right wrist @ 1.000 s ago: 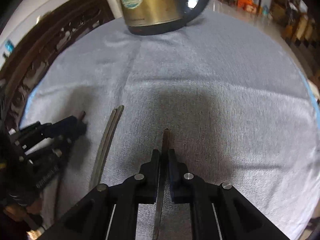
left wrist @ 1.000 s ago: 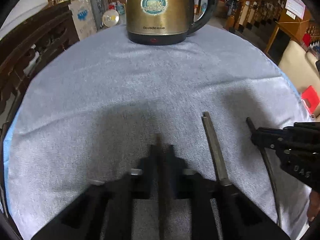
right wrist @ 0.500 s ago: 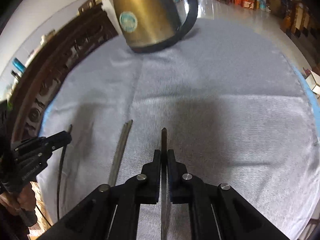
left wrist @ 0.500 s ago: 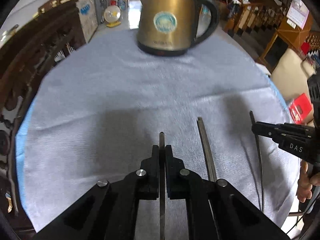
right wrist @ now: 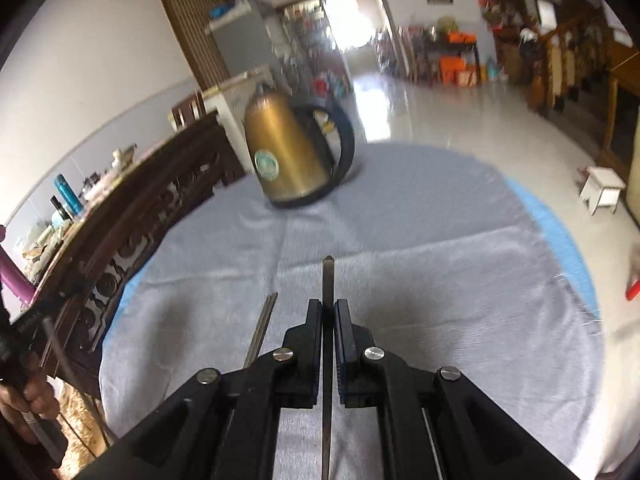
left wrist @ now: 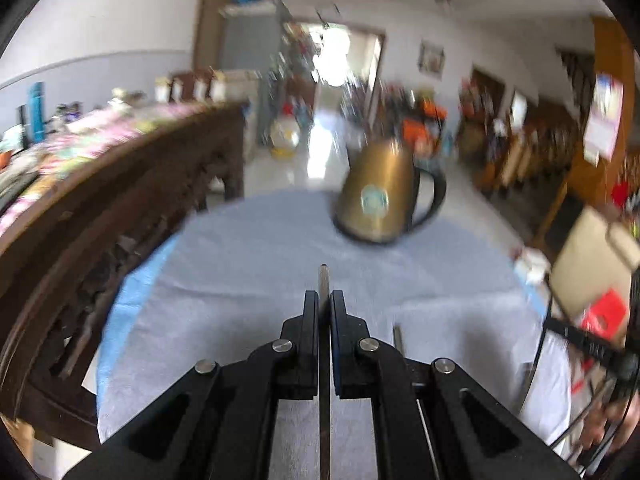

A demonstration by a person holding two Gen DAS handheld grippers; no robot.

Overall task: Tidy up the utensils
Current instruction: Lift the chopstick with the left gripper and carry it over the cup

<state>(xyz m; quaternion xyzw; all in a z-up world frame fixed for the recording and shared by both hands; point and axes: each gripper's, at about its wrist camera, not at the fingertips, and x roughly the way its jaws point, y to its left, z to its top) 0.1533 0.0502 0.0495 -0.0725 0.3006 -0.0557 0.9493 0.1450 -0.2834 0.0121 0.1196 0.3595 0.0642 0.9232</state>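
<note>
Here the left gripper is clamped on a thin dark chopstick whose tip pokes out just past the black fingers, held clear above the grey cloth that covers the round tabletop. In the same way the right gripper is closed on a second chopstick, its pointed end reaching forward beyond the jaws and raised above the cloth. Between the two tools, near the table's near edge, another pair of chopsticks lies flat on the cloth, side by side and touching; in the left wrist view only a short end of it shows beside the gripper's right finger. In the right wrist view the left gripper appears at the far left, just off the table's left edge, with a hand wrapped around its handle; in the left wrist view the right gripper sits past the table's right edge, blurred. Toward the far edge of the tabletop a gold electric kettle with a black handle and a round teal label stands on the cloth, well apart from the chopsticks. A strip of blue under-cloth shows along the table's rim. A dark carved wooden cabinet stands just beside the table's left edge.
</note>
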